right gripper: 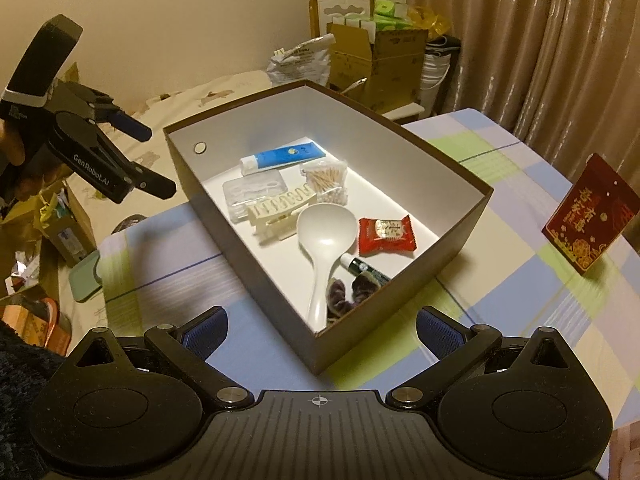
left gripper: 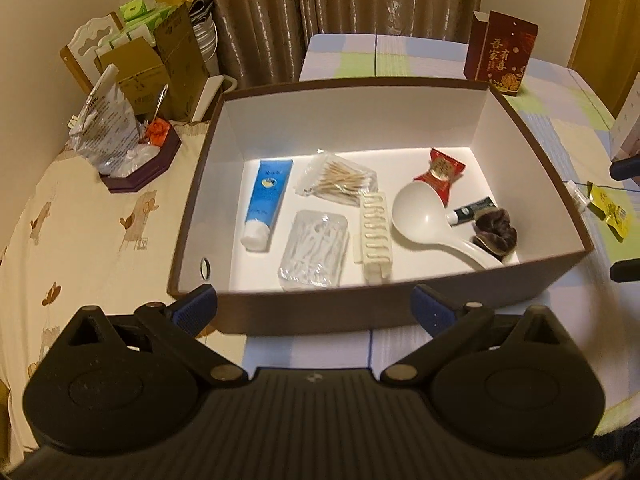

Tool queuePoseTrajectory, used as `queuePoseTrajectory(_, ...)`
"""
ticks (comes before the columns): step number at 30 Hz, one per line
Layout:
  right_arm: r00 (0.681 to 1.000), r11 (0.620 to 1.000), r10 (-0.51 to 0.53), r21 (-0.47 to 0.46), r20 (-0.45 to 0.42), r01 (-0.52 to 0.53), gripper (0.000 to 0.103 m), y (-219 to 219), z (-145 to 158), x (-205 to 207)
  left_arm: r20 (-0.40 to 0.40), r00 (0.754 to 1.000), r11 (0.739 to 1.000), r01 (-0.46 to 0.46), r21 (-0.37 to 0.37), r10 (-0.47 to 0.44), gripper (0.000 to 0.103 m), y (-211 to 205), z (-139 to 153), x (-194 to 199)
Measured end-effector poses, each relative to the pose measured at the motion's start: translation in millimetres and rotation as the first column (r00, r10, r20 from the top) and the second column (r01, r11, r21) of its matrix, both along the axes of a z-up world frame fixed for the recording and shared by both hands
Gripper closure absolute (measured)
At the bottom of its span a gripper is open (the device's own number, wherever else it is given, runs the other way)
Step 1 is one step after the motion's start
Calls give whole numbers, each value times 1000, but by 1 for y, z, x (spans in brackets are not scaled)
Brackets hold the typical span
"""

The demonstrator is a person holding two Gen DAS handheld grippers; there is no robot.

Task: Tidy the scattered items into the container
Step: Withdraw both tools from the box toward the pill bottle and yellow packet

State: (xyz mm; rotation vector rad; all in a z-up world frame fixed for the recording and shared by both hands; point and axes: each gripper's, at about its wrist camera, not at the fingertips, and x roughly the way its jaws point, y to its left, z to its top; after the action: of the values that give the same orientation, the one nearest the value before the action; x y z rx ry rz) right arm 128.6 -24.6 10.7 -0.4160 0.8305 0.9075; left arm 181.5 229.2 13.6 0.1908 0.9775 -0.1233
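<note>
A brown box (left gripper: 320,312) with a white inside stands on the checked cloth. In it lie a blue tube (left gripper: 264,200), a bag of cotton swabs (left gripper: 340,180), a clear floss case (left gripper: 314,256), a cream hair clip (left gripper: 374,236), a white spoon (left gripper: 424,216), a red candy packet (left gripper: 440,172), a small black tube (left gripper: 472,211) and a brown scrunchie (left gripper: 496,232). My left gripper (left gripper: 314,308) is open and empty, at the box's near wall. My right gripper (right gripper: 322,328) is open and empty, near the box's corner (right gripper: 320,352). A yellow packet (left gripper: 608,210) lies outside, right of the box.
A red card stand (right gripper: 588,216) is upright on the cloth beyond the box. Cardboard boxes (left gripper: 160,64), a crinkled bag (left gripper: 108,128) and a purple tray (left gripper: 140,172) crowd the side left of the box. A curtain hangs behind. The left gripper (right gripper: 156,158) hovers left of the box.
</note>
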Motion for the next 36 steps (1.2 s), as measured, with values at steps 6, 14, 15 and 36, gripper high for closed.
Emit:
queuePoseTrajectory(6, 1000, 1000, 3, 19, -7, -3, 0, -11, 2, -11, -13, 1000, 1000, -13, -4, 13, 1, -9, -2, -18)
queuePoseTrajectory(14, 1000, 999, 9, 36, -22, -8, 0, -30, 0, -24, -15, 1000, 1000, -26, -4, 26, 1, -25, 0, -38)
queuePoseTrajectory(15, 1000, 999, 9, 37, -23, -8, 0, -33, 0, -26, -15, 999, 1000, -28, -4, 28, 1, -27, 1, -41)
queuePoseTrajectory(36, 995, 996, -59, 62, -83, 64, 0, -119, -13, -47, -51, 997, 998, -55, 3, 55, 1, -85, -5, -86)
